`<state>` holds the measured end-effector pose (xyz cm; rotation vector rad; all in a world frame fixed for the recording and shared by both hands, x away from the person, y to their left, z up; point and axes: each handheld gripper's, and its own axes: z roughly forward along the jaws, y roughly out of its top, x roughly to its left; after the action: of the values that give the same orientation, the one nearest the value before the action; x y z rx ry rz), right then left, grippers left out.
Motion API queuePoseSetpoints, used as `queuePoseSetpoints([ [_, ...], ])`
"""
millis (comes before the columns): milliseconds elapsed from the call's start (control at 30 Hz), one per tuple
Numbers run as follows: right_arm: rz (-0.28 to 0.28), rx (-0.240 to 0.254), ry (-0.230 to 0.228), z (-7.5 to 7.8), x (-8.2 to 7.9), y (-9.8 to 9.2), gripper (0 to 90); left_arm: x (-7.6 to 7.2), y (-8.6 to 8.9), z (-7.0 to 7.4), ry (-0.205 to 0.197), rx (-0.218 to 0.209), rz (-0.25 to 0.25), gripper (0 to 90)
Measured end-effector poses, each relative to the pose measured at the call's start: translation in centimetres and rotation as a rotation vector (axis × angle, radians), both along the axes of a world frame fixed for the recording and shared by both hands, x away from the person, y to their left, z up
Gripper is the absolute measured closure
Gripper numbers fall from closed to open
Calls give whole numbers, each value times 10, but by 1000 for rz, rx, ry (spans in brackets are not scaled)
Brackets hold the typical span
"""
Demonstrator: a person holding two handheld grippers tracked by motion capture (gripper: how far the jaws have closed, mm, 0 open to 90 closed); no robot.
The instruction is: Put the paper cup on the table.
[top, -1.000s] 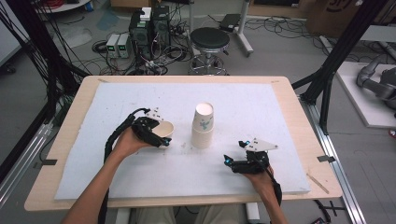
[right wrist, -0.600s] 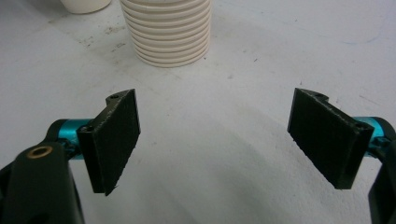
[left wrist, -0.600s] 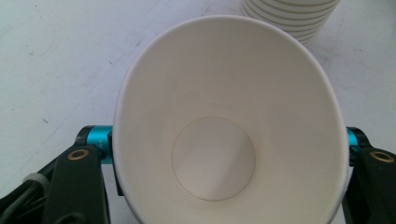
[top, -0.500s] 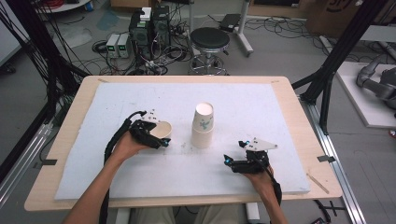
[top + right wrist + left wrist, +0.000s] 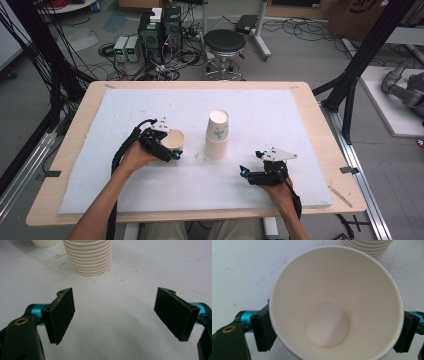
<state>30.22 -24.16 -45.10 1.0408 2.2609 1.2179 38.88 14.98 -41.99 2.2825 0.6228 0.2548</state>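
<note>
A single white paper cup [image 5: 173,139] stands upright on the white mat, left of a stack of paper cups [image 5: 218,134]. My left gripper [image 5: 170,146] reaches around it from the left. Its jaws have just been opening. In the left gripper view the cup [image 5: 327,325] sits round and unsquashed between the two black pads [image 5: 263,331], which flank it without pressing. The stack's rim [image 5: 367,247] lies just beyond. My right gripper [image 5: 245,172] rests on the mat at the front right, open [image 5: 115,317] and holding nothing, facing the stack [image 5: 87,257].
The white mat [image 5: 300,125] covers most of the wooden table [image 5: 325,115]. A stool [image 5: 226,42], electronics boxes and cables lie on the floor behind the table. Black frame posts stand at both sides.
The single cup was tilted in the left gripper's grip; it now stands upright on the mat with the jaws spread around it. The right gripper has not moved.
</note>
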Motion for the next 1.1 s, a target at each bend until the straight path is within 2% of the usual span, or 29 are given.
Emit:
queuePoseSetpoints([
  [267, 3, 0, -6, 0, -1, 0, 174, -4, 4, 0, 14, -9, 0, 138],
  [433, 2, 7, -17, 0, -2, -1, 174, -13, 12, 3, -9, -36, 10, 138],
  [533, -2, 10, -18, 0, -2, -1, 174, -17, 19, 5, -4, -45, 16, 138],
  [633, -1, 14, -27, 0, -3, -2, 174, -22, 23, 8, -16, -49, 12, 137],
  [733, -3, 23, -29, 0, -4, -2, 174, -30, 28, 10, -48, -68, 10, 137],
  [833, -2, 21, -23, 0, -3, -2, 174, -36, 34, 8, -51, -65, 11, 137],
  [933, -2, 21, -22, 0, -3, -2, 174, -44, 41, 5, -60, -67, 24, 137],
  [1100, -1, 26, -29, 0, -3, -3, 174, -59, 56, 0, -78, -100, 54, 137],
])
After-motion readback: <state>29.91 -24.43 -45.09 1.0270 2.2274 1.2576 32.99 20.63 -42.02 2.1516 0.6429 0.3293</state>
